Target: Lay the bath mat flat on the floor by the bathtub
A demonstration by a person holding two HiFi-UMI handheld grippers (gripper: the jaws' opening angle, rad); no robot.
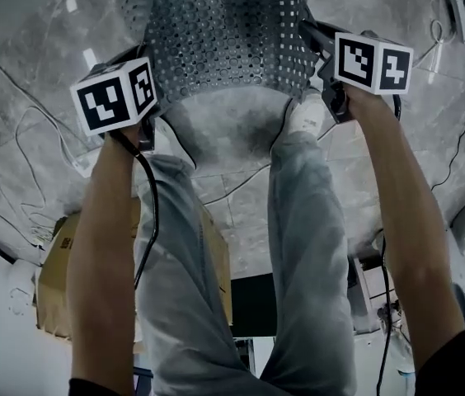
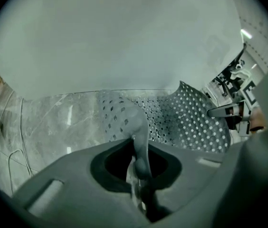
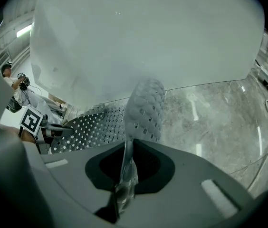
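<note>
- Clamping one corner of the bath mat (image 2: 191, 122) in the left gripper (image 2: 138, 148), fingers pressing together on a thin fold of the perforated sheet.
- Clamping the opposite corner in the right gripper (image 3: 127, 156), fingers likewise closing tight on the mat's edge, with a rounded flap of it curling up just past them.
- Holding the grey, hole-dotted bath mat (image 1: 224, 31) stretched between the left gripper (image 1: 152, 114) and the right gripper (image 1: 308, 31), both pointing steeply down, in the head view.
- Hanging the mat over the marbled floor (image 1: 232, 147), its middle sagging between the two corners; not showing clearly whether the far edge is touching the floor.
- Facing the white wall of the bathtub (image 2: 124, 42), which is filling the upper part of both gripper views, with the mat just in front of it and the floor (image 3: 210, 113) running along its base.
- Standing with legs (image 1: 307, 246) in light trousers apart, one white shoe (image 1: 307, 115) sitting just beside the mat's near edge.
- Leaving a cardboard box (image 1: 58, 262) and a thin cable (image 1: 18, 139) on the floor off to the left, well apart from the mat.
</note>
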